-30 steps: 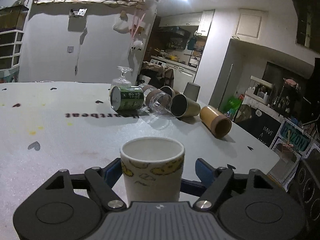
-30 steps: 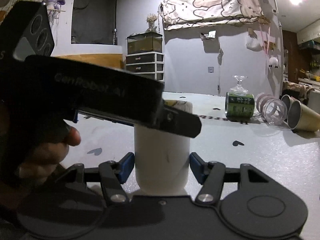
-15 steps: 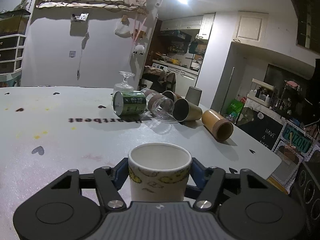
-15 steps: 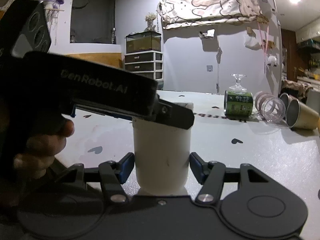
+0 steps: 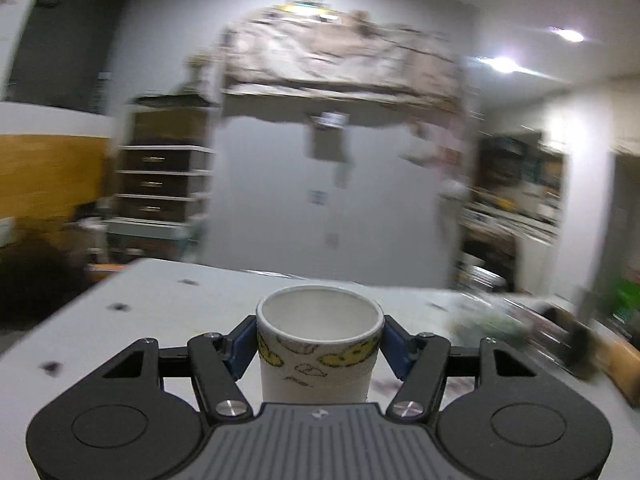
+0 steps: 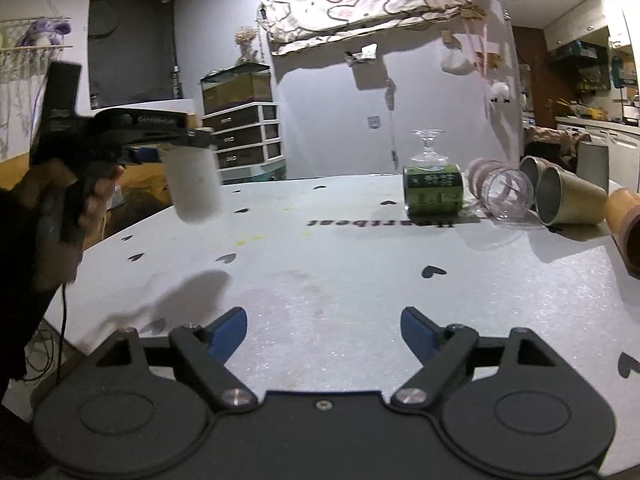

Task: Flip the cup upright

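A white paper cup with yellow marks stands upright, mouth up, between the blue pads of my left gripper, which is shut on it. In the right wrist view the same cup hangs in the air above the table's left edge, held by the left gripper. My right gripper is open and empty, low over the near part of the white table.
At the far right of the table lie a green can, a clear plastic cup, metal cups and a wooden cup. An upturned stem glass stands behind the can.
My left gripper has closed on the cup, lifted it off the table and swung it left. My right gripper, which was around the cup, now stands apart from it and open.
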The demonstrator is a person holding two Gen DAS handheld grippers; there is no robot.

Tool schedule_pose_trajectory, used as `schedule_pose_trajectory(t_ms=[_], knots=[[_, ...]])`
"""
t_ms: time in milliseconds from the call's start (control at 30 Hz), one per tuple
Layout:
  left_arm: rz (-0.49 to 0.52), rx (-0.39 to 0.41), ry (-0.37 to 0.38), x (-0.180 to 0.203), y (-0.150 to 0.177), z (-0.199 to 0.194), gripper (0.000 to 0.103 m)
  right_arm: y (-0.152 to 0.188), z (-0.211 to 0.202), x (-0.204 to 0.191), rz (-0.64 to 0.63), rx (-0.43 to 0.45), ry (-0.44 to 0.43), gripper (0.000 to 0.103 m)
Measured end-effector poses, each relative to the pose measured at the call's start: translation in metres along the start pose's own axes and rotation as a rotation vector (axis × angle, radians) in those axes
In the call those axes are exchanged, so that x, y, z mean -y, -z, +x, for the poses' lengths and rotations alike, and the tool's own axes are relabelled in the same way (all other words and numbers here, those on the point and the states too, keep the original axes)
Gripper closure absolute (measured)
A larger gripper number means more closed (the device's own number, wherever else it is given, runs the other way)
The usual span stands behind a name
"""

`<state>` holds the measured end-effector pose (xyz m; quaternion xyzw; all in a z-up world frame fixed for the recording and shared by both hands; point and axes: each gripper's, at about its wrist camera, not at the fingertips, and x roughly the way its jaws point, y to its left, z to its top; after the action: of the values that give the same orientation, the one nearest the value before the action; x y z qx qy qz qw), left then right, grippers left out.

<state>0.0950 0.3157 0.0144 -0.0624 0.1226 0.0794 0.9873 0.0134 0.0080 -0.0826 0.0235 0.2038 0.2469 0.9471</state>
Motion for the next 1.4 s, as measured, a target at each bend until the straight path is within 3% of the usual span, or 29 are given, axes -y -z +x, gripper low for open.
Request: schedule_pose_trajectory(t_ms=[233, 467, 633, 733, 767, 1100, 1400], knots=[[-0.087, -0.014, -0.248, -0.076, -0.02, 0.059, 0.039, -0.002, 0.004, 0.005, 0.018, -0.016, 0.033, 0.018], [-0.115, -0.074, -0.362, -0.118, -0.008, 0.084, 0.038, -0.003, 0.01, 0.005, 0.026, -0.031, 0.047, 0.018], [-0.106, -0.066, -0.362, -0.121, 0.001, 0.082, 0.037, -0.004, 0.013, 0.003, 0.017, -0.034, 0.052, 0.018], [-0.121, -0.097, -0.363, -0.119, 0.0, 0.081, 0.013, -0.007, 0.015, 0.002, 0.012, -0.028, 0.054, 0.018], [-0.131, -0.097, -0.369, -0.118, 0.001, 0.076, 0.01, -0.008, 0.015, 0.001, 0.011, -0.024, 0.053, 0.018], [-0.027, -0.062, -0.406, -0.073, 0.003, 0.003, 0.0, -0.038, 0.018, -0.001, -0.017, 0.064, 0.059, 0.013], [0.028, -0.032, -0.314, -0.027, 0.018, -0.072, 0.0, -0.056, 0.021, -0.009, -0.048, 0.111, 0.039, 0.004]])
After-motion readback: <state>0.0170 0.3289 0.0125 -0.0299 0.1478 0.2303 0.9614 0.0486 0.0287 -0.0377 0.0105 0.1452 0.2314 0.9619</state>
